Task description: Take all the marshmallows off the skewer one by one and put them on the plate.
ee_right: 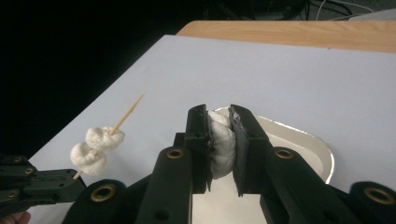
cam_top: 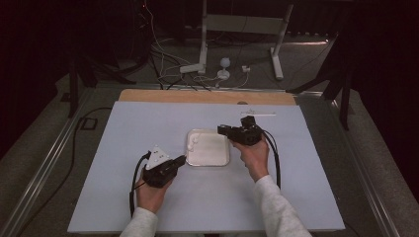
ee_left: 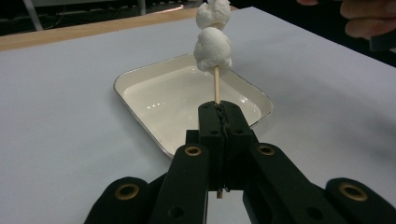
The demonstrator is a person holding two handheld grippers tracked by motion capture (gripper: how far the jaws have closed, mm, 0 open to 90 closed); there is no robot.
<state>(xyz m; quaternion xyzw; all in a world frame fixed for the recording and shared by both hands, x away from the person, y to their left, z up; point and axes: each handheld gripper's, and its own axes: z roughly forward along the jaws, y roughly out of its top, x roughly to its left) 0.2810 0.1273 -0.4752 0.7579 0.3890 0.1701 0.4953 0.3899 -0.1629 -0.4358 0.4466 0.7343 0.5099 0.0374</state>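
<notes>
Nearest the desk's front edge, the left hand-held gripper [ee_left: 219,140] is clamped tight on a wooden skewer [ee_left: 216,86] already carrying two marshmallows [ee_left: 212,49], its tip bare. Just beyond, the white tray [cam_top: 217,160] sits mid-desk. Over the tray's far right corner, the right hand-held gripper [ee_right: 219,154] squeezes a third marshmallow [ee_right: 222,147] between its pads. The risk is likely misalignment: a soft, squashed marshmallow may slide off the point, or a hard push may bend the thin skewer.

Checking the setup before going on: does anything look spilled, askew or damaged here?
Nothing stands out. The tray sits flat on the table, the skewer is straight in the left gripper, and the right gripper squeezes a marshmallow slightly.
</notes>
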